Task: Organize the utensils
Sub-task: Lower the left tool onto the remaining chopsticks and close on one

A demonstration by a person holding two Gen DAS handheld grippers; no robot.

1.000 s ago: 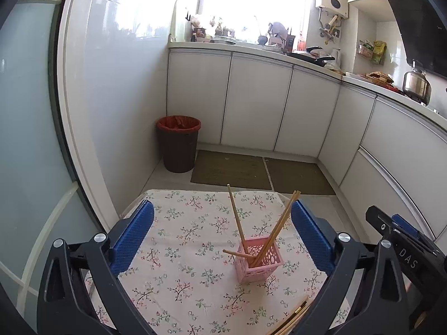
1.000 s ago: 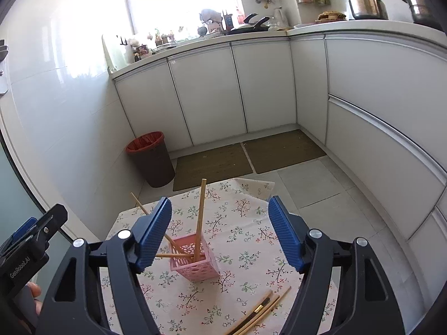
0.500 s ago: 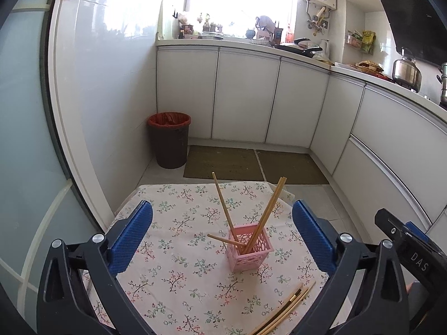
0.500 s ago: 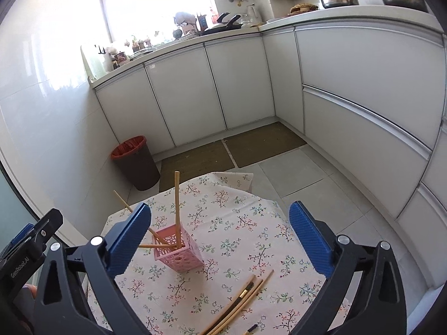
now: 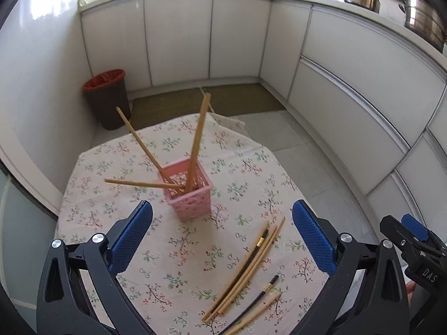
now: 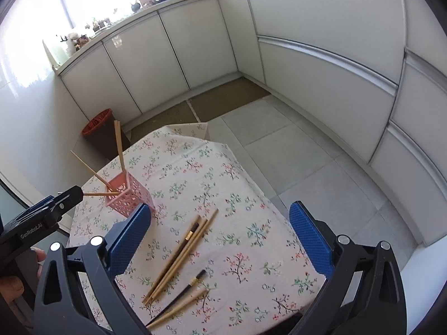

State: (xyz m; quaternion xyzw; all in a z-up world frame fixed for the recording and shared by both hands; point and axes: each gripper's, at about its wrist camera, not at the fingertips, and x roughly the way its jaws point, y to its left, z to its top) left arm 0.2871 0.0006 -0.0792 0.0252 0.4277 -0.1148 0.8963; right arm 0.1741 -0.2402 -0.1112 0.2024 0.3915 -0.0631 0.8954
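Table [image 5: 92, 209] with floral cloth fills the lower half of both views; white cabinets [image 5: 178, 36] curve across the upper frame, and one red-lined bin [image 5: 107, 97] stands at upper left. Left tongs [image 5: 222, 237] and right tongs [image 6: 220, 236], one each, occupy the bottom of their own views, blue pads spread wide, holding and touching nothing. One pink basket [image 5: 190, 195] stands upright at frame centre in the left view and at mid-left in the right view. Three wooden chopsticks [image 5: 197, 142] stand in it: one leaning toward upper left, one nearly upright tilting slightly right, one lying almost level and pointing left. Loose chopsticks [image 5: 248, 265] lie on the cloth at lower centre between the pads: a bundle of about four (three wooden, one dark), long axes running from lower left to upper right, and below it one dark [image 6: 184, 291] and one wooden stick [image 6: 178, 308], similarly aligned.
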